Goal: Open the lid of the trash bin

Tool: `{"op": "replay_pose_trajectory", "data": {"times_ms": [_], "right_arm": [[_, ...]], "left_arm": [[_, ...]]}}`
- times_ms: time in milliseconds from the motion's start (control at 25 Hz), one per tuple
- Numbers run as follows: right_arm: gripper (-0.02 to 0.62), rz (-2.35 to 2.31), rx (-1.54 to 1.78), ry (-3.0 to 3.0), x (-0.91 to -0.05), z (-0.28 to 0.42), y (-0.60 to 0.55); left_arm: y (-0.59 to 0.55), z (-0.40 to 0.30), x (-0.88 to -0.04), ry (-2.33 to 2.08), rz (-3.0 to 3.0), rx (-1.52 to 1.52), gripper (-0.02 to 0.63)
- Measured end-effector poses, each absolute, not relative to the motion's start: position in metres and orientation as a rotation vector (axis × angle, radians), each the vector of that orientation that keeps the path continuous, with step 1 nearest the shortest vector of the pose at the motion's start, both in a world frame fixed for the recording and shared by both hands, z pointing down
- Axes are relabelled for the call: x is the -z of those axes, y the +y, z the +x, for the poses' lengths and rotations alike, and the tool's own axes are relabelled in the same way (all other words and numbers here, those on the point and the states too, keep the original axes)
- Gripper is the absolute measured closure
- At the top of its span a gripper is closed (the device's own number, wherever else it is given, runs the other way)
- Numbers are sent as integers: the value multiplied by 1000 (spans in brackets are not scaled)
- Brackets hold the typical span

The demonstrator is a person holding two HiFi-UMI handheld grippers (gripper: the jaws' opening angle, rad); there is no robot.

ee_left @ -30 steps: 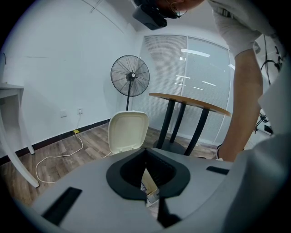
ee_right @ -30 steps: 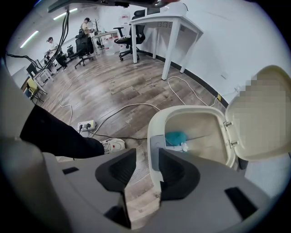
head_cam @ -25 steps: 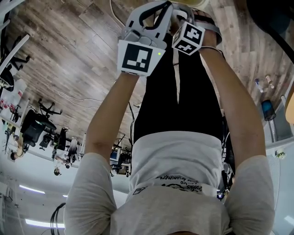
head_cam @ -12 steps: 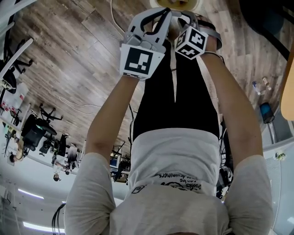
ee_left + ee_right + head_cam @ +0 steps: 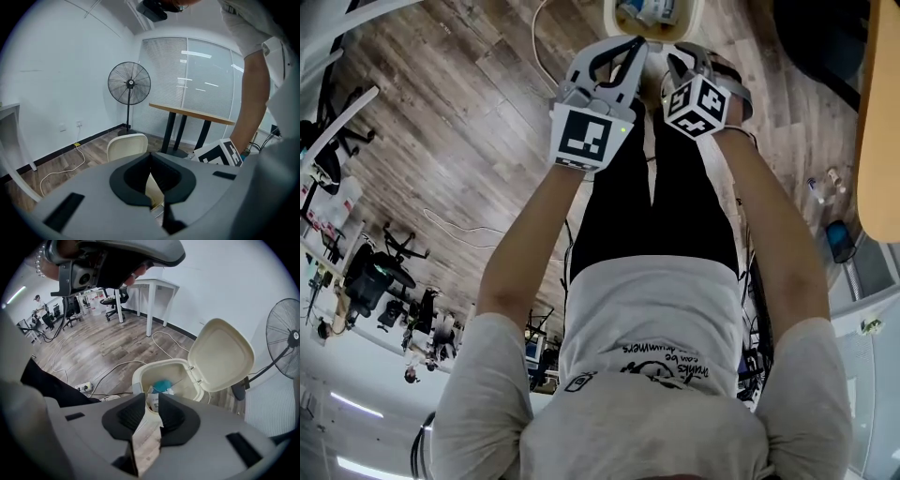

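Cream lid [image 5: 220, 355] raised; left hand-held gripper [image 5: 631, 44] pinched shut; right hand-held gripper [image 5: 152, 401] tilted down, empty jaws half-open, just closing

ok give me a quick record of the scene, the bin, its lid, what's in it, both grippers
trash bin: cream, not empty
lid: open, standing up on its hinge
inside: a blue item
left gripper: jaws together at the tips, nothing held
right gripper: points down at the bin, jaws apart and just been closing, nothing between them
nearby: standing fan, wooden table
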State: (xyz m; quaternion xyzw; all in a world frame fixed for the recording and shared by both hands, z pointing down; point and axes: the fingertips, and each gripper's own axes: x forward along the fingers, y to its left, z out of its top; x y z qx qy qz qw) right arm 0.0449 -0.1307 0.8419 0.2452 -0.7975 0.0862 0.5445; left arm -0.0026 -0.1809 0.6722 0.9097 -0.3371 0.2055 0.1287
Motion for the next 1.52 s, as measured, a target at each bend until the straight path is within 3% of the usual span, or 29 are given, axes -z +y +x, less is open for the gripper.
{"op": "replay_pose_trajectory", "data": {"times_ms": [1520], "right_arm": [[577,1135,-282,-2212,-545,72,-161]], "left_arm": [[-163,-29,-468,-1167,2612,-415,591]]}}
